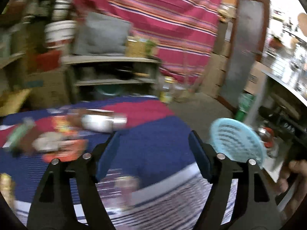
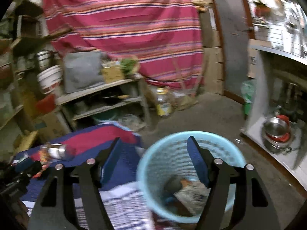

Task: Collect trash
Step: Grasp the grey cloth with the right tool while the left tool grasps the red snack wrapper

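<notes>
Both jaws gape wide, holding nothing. The orange wrapper (image 1: 63, 149) on the blue mat (image 1: 153, 149), blurry but probably crinkly and feather-light, wants an edge pinch.

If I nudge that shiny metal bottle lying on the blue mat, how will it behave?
The metal bottle lies on its side and looks round, so it will probably roll. Its polished surface may be slippery to grip. It looks rigid, so it is unlikely to crush; its weight cannot be told.
</notes>
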`<action>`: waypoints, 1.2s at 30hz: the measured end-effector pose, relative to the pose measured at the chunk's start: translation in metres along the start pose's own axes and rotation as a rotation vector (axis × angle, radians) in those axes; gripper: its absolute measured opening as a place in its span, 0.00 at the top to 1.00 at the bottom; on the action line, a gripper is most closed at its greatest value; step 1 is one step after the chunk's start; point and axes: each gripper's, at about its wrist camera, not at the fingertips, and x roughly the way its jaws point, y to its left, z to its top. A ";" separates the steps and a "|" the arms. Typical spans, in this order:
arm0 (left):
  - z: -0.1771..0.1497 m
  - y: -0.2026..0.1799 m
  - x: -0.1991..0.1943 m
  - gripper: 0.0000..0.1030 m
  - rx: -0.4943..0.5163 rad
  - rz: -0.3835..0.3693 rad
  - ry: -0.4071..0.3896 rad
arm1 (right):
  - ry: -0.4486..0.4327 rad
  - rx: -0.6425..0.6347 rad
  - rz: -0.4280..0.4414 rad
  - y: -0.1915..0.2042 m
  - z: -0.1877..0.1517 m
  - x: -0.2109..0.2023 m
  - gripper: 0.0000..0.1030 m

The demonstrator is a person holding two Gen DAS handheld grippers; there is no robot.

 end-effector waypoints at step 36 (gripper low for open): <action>-0.053 0.276 -0.022 0.16 -0.219 0.387 0.105 | 0.335 -0.416 0.406 0.378 -0.133 0.125 0.37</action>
